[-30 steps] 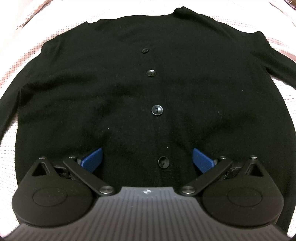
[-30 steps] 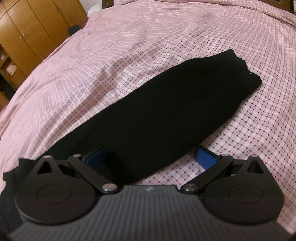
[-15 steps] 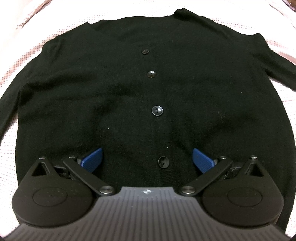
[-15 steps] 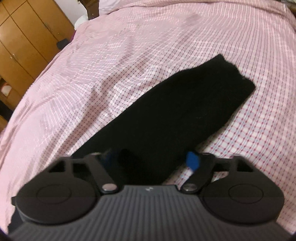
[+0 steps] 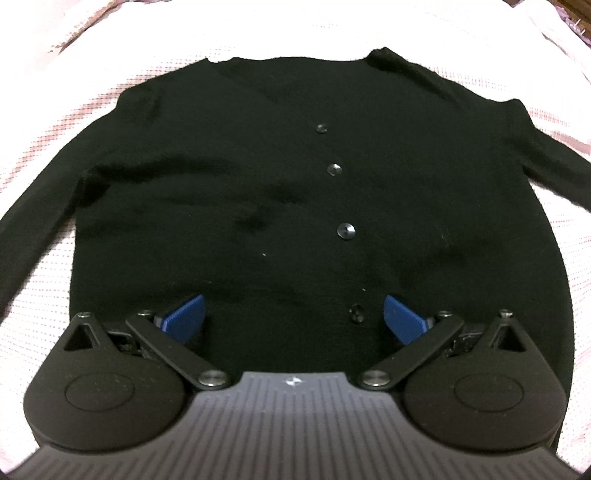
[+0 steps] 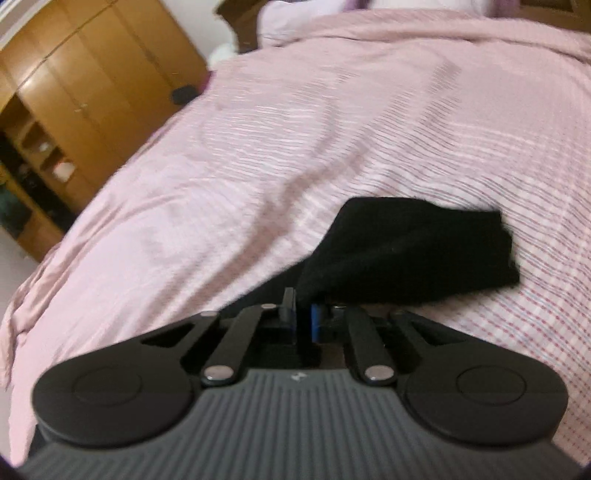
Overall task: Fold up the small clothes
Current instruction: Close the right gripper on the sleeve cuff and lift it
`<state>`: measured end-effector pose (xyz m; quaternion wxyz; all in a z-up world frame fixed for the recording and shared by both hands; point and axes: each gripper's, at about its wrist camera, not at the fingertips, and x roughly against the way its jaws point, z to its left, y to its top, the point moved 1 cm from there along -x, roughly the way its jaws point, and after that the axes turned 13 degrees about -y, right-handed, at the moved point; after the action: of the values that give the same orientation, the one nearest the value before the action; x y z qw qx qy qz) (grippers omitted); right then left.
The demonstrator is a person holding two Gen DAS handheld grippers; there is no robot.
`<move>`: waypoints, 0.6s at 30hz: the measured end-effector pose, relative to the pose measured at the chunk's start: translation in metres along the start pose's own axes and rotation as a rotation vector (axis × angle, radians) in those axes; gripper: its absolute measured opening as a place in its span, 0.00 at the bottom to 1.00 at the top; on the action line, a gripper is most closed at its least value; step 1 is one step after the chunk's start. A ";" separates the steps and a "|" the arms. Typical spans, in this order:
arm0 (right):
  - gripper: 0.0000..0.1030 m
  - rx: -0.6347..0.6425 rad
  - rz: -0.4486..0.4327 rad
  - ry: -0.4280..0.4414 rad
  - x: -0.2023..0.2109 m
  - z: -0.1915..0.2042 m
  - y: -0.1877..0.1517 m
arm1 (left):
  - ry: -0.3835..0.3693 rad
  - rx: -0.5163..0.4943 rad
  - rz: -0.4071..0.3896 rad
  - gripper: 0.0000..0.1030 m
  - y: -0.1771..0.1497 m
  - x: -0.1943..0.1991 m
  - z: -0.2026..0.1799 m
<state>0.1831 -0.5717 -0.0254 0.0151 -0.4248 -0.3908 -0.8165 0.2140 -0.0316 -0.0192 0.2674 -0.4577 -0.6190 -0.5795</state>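
Black cardigan [image 5: 258, 206] is lying flat, front up, on the pink checked bedspread [image 5: 40, 280]. Its button placket is running up the middle – four dark buttons [image 5: 346, 231] in a row, neckline toward the far edge of the bed, hem nearest the camera. Both sleeves are spreading outward to the sides in the left wrist view.

Left gripper [image 5: 293, 317] is hanging above the hem area with its jaws spread wide; the blue pads [image 5: 183, 318] are standing well apart and nothing is pinched between them. The lowest button is sitting just inside the right-hand pad.

Right gripper [image 6: 303, 320] is clenched on the cardigan sleeve [image 6: 406, 251]. Its jaws have just been closing, and the black knit is now pinched between the blue pads, which are nearly meeting. The sleeve is bunching upward from the pinch point, and its cuff end is draping back down onto the bedspread toward the right side of the bed. The view is motion-blurred, so the fabric's edge detail cannot be read.

Beyond the bed – a wooden wardrobe [image 6: 85, 85] is standing at the upper left, with open shelving [image 6: 33, 162] below it. Pale pillows [image 6: 295, 18] are lying at the far end of the bed.
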 end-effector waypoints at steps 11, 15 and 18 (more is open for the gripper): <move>0.10 0.178 -0.036 0.208 0.050 0.086 -0.013 | 0.009 0.037 -0.032 1.00 0.001 0.015 0.018; 0.10 0.228 -0.042 0.281 0.067 0.118 -0.022 | 0.015 0.050 -0.040 1.00 0.001 0.017 0.026; 0.10 0.266 -0.043 0.336 0.080 0.144 -0.032 | 0.021 0.058 -0.047 1.00 0.001 0.020 0.033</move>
<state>0.2187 -0.4309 0.0588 0.1184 -0.2684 -0.4959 -0.8173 0.2124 0.0053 -0.0075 0.2733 -0.4292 -0.6433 -0.5721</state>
